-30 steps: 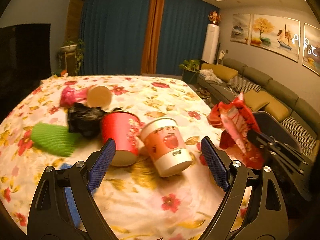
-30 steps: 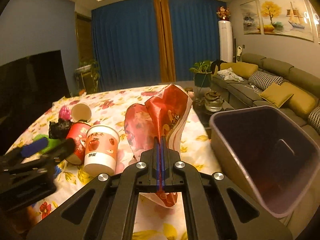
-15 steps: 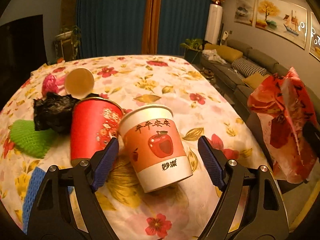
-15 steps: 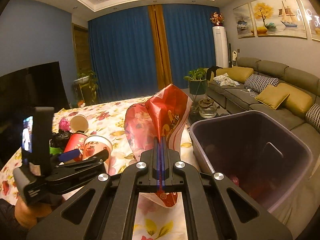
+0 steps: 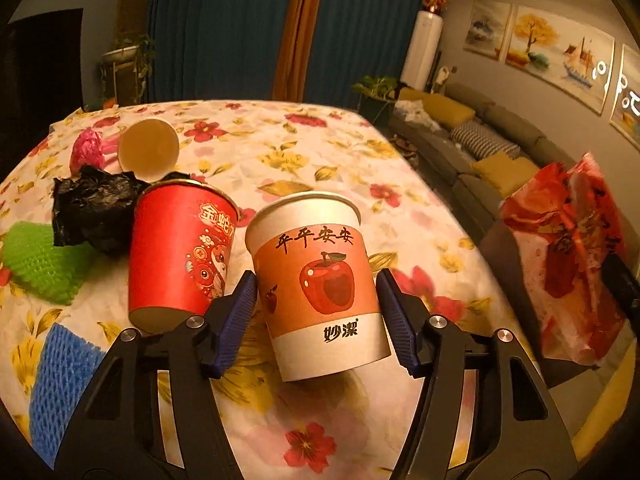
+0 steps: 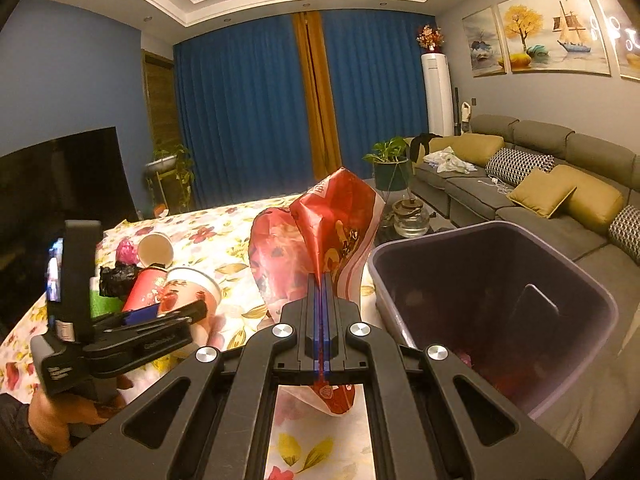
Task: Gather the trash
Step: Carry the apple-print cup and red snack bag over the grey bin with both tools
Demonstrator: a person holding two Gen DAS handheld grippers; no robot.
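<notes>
A white and orange paper cup with an apple print (image 5: pixel 312 236) stands on the flowered tablecloth (image 5: pixel 320 148). My left gripper (image 5: pixel 316 280) has it between its blue pads, one close at each side; the jaws are closing and the cup's wall shows no dent. In the right wrist view that gripper (image 6: pixel 176 314) sits low on the left, held by a hand. My right gripper (image 6: pixel 320 280) is shut on a crumpled red snack bag (image 6: pixel 332 224), held up beside the dark purple bin (image 6: pixel 480 226). The bag (image 5: pixel 560 240) also shows at the right of the left wrist view.
A red paper cup (image 5: pixel 180 252) leans just left of the apple cup. Behind it lie a black plastic bag (image 5: pixel 96 208), a tipped cup (image 5: pixel 148 150) and a pink wrapper (image 5: pixel 86 148). Green netting (image 5: pixel 36 264) and blue netting (image 5: pixel 64 376) lie at the left. A sofa (image 6: pixel 540 184) runs along the right.
My left gripper moved forward around the apple cup and its jaws narrowed towards the cup's sides. The right gripper carried the red bag to beside the bin.
</notes>
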